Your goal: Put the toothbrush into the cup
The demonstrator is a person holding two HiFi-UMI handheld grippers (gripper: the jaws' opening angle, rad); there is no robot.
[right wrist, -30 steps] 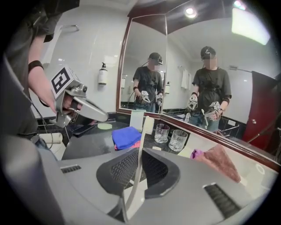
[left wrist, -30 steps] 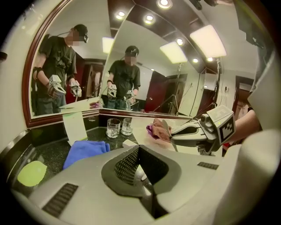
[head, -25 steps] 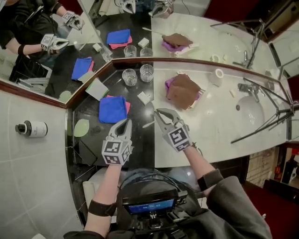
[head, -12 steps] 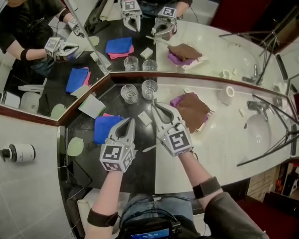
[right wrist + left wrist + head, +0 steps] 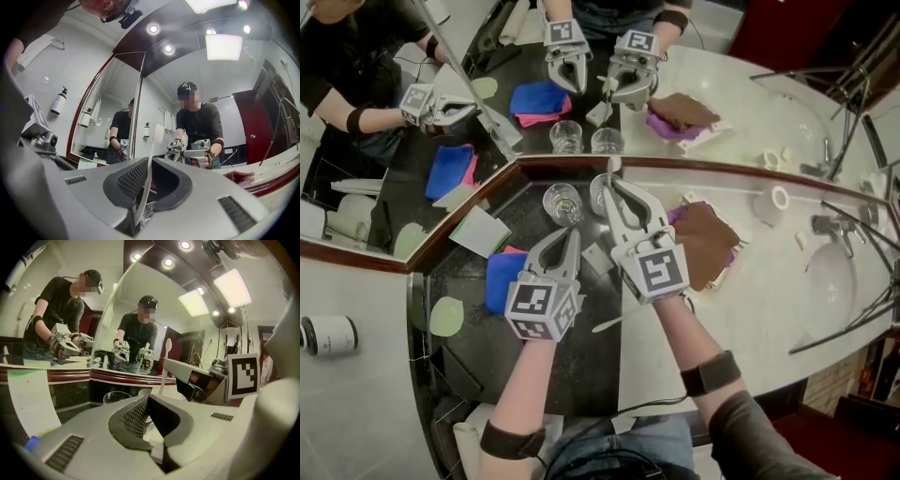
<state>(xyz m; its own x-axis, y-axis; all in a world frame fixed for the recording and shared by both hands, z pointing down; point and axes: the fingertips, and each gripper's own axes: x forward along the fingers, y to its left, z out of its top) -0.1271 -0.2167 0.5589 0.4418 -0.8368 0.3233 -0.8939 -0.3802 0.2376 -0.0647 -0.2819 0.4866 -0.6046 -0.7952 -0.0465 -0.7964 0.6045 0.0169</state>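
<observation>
Below angled mirrors [image 5: 394, 178], black-and-white counter [image 5: 581, 366]; sink [image 5: 831, 278] rightward

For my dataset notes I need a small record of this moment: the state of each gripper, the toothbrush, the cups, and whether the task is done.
left gripper: shut, empty, above the dark counter
right gripper: shut on the white toothbrush, which stands upright between its fingers
left glass cup: by the mirror, empty
right glass cup: beside it, partly hidden by the right gripper
toothbrush in cup: not yet
</observation>
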